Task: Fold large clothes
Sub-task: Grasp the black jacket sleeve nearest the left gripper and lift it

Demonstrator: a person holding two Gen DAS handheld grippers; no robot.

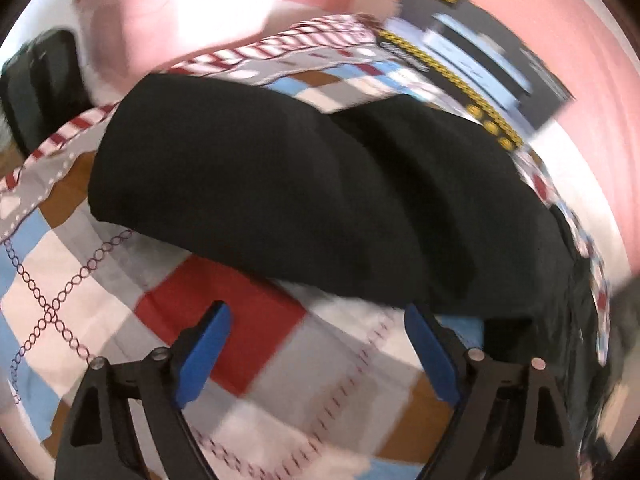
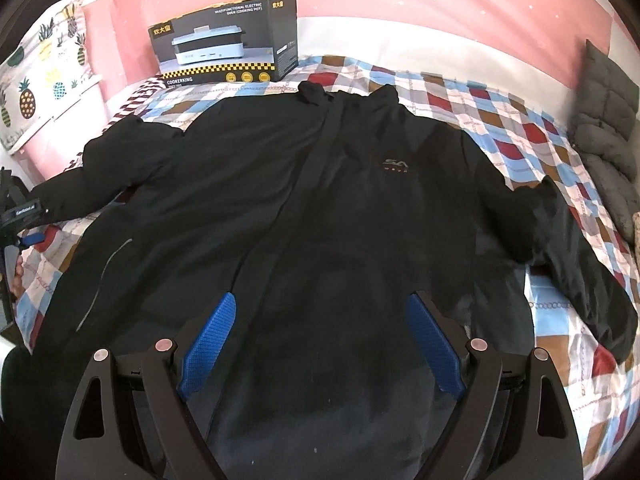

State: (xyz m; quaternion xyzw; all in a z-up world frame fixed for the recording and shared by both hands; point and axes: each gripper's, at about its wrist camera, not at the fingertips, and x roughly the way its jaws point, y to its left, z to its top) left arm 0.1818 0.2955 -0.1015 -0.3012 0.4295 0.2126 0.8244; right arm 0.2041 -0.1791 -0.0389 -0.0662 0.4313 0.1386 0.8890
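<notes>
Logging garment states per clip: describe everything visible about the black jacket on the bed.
The black jacket lies front up, spread flat on the checked bedspread, collar toward the boxed cooker. A closed placket runs down its middle, a small logo sits on the chest, and a grey curved line marks a pocket. Both sleeves are out to the sides, wrinkled. The fabric looks matte and lightly padded. No jaws grip it.

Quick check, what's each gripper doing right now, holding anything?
Left gripper: open, empty, over the patchwork quilt beside the black jacket's sleeve.
Right gripper: open, empty, above the black zip-front jacket.
</notes>
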